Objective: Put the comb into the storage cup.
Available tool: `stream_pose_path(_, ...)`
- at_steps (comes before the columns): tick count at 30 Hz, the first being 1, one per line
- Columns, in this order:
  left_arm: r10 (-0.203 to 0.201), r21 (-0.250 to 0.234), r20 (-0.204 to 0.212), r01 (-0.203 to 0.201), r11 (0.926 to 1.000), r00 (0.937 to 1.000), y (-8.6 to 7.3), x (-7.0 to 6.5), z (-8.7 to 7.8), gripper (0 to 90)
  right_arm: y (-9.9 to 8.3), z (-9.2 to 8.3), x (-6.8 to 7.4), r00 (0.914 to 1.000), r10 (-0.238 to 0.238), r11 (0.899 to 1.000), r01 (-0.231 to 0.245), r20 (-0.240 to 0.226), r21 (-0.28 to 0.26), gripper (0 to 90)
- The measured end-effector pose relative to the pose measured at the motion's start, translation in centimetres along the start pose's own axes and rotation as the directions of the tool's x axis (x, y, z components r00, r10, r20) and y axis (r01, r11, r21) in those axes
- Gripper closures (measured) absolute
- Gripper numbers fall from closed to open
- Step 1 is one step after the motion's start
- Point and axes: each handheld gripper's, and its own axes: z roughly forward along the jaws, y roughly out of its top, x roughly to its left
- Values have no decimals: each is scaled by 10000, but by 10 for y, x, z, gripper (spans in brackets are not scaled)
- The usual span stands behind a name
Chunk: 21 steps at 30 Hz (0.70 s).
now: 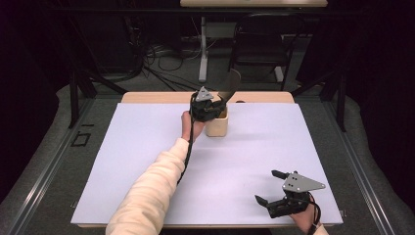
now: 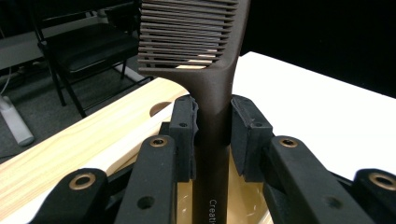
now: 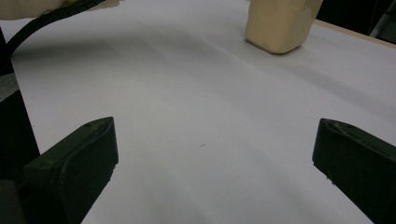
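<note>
Upright comb [image 2: 212, 93], teeth topmost, handle in cup [image 1: 217, 125]

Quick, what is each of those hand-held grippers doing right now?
Left hand-held gripper: closed on the handle of a dark brown plastic comb, above a cream cup.
Right hand-held gripper: open, holding nothing.

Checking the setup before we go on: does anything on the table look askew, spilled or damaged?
Nothing stands out. The left gripper holds the brown comb by its handle, upright over the cream cup, which stands upright on the white sheet. No spill shows. The right gripper rests open near the sheet's front edge.
</note>
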Motion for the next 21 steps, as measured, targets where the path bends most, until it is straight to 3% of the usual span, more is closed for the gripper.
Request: stream_pose_path(21,375,569,-207,-362,9977,9991,-1,-3,6,721,0,1,-1,10000,-30,10000,30,2,8,0)
